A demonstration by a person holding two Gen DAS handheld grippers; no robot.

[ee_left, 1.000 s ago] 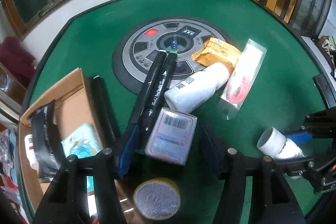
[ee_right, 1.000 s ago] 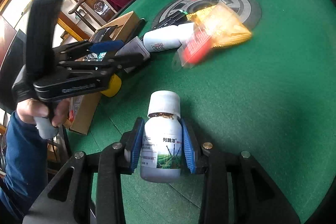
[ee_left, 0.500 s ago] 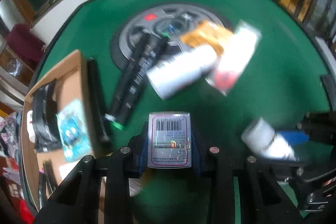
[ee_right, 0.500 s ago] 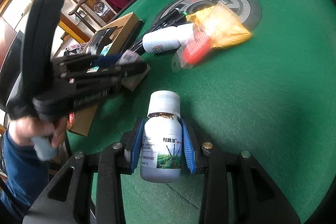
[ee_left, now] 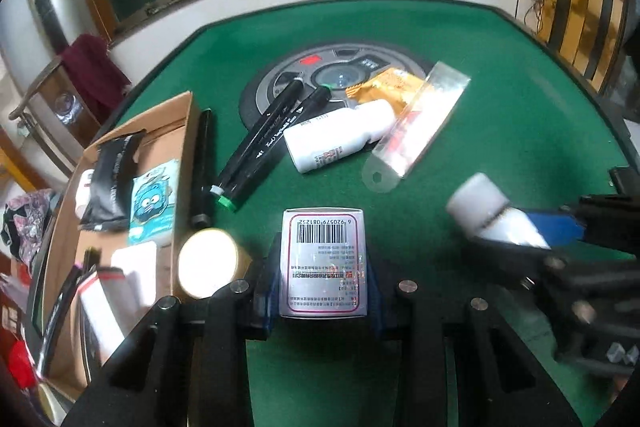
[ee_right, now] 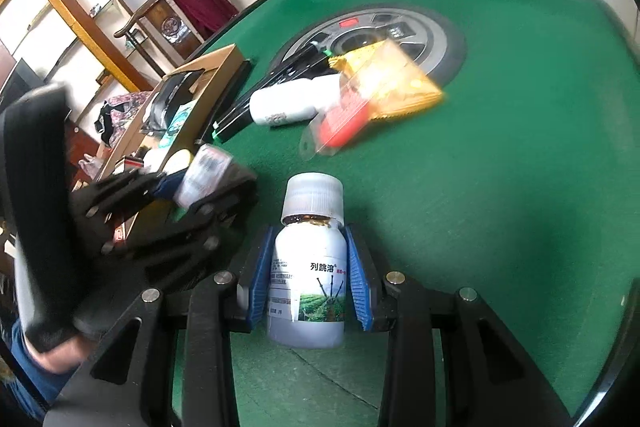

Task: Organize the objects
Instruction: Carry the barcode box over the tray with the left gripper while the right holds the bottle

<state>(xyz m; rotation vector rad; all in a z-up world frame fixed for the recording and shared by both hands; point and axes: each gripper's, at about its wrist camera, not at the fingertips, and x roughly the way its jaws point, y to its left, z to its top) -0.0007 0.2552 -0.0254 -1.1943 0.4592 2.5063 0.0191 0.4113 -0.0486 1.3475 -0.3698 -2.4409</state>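
Observation:
My left gripper is shut on a small white barcode box and holds it above the green table; it also shows in the right wrist view. My right gripper is shut on a white medicine bottle with a white cap; it shows at the right of the left wrist view. An open cardboard box with several items in it sits at the table's left edge. On the table lie two black markers, a white bottle, an orange packet and a clear blister pack.
A yellow tape roll lies beside the cardboard box. A black pen lies along the box wall. A round grey control panel is set in the table's middle. A chair with a dark red cloth stands beyond the table.
My left gripper closed on the barcode box, lifted it off the table and drew back. The right gripper kept its hold on the bottle and moved slightly.

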